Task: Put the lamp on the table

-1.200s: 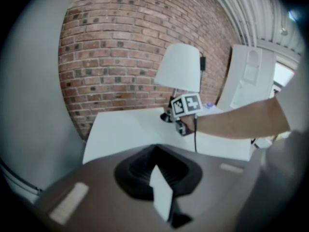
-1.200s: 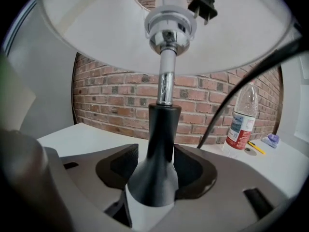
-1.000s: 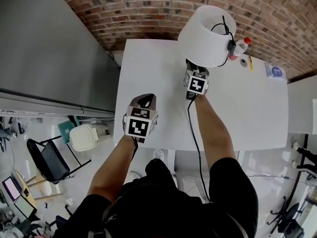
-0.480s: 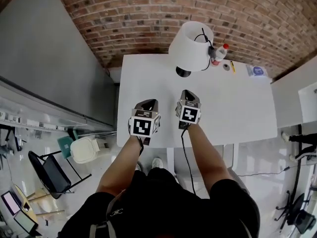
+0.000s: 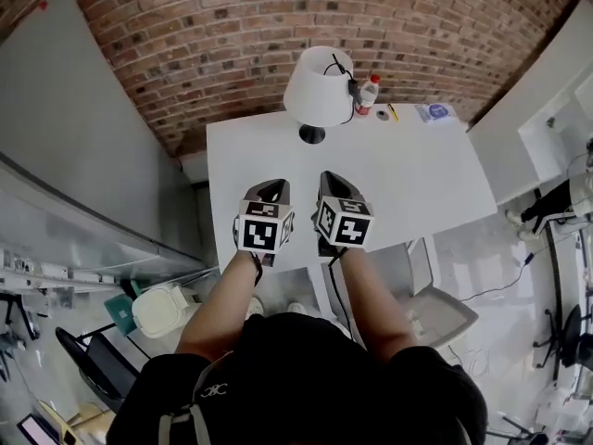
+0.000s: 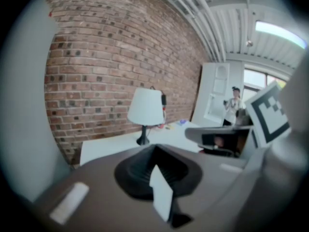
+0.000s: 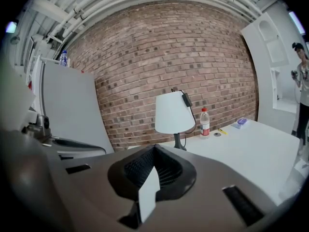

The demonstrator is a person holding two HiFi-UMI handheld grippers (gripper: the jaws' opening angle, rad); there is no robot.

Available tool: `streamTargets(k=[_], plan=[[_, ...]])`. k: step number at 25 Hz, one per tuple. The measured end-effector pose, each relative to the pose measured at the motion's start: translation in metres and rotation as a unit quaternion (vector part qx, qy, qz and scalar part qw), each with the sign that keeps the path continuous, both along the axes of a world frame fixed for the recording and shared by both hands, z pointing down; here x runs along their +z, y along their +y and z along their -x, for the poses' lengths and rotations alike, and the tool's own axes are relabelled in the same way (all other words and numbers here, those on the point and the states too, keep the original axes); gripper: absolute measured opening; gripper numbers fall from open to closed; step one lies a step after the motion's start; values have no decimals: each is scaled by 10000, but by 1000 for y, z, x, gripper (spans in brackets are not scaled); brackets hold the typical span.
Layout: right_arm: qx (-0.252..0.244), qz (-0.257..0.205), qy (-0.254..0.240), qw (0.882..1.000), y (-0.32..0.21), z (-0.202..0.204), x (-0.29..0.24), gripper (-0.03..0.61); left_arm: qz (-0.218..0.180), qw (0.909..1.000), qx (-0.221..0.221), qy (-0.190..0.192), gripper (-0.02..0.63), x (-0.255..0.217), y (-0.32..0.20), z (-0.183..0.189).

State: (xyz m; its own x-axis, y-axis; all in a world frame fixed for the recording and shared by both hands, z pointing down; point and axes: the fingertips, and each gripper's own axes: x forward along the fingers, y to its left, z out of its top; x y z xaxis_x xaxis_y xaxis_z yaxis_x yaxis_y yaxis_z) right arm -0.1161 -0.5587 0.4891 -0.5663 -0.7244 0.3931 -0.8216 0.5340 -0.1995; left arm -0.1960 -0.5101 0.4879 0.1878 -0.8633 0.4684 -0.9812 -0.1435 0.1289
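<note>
The lamp [image 5: 319, 91] stands upright on the white surface [image 5: 417, 179], in the upper middle of the head view. Its dark base sits near the far edge by the brick wall [image 5: 213, 35] and its white shade is on top, so its long axis is vertical. A black cord [image 5: 349, 80] hangs at the shade's right side, and a bottle [image 5: 369, 91] stands just beside it.

Both grippers hover side by side over the near edge of the surface, in the centre of the frame, well apart from the lamp. The left gripper [image 5: 270, 191] has its jaws together with nothing between them, and so does the right gripper [image 5: 332, 185].

The lamp lies ahead of both, toward the top of the frame, almost in line with the right gripper and up and to the right of the left one. That makes the right hand the nearer. Since the lamp rests on the surface and neither gripper touches it, the placing looks done.
</note>
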Motion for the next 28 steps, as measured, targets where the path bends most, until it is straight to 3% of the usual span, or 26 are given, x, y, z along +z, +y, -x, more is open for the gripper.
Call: streamTargets(k=[5, 12, 18, 28], plan=[[137, -330, 63, 9993, 17, -2, -26, -2, -241, 9994, 216, 106, -5, -21, -1, 1], [302, -456, -7, 9985, 25, 7, -44, -2, -432, 9964, 716, -104, -5, -43, 2, -10], [381, -481, -170, 9980, 40, 0, -47, -2, -380, 9958, 829, -19, -5, -41, 15, -18], [534, -496, -107, 9973, 47, -14, -54, -2, -708, 9942, 804, 24, -4, -71, 18, -30]])
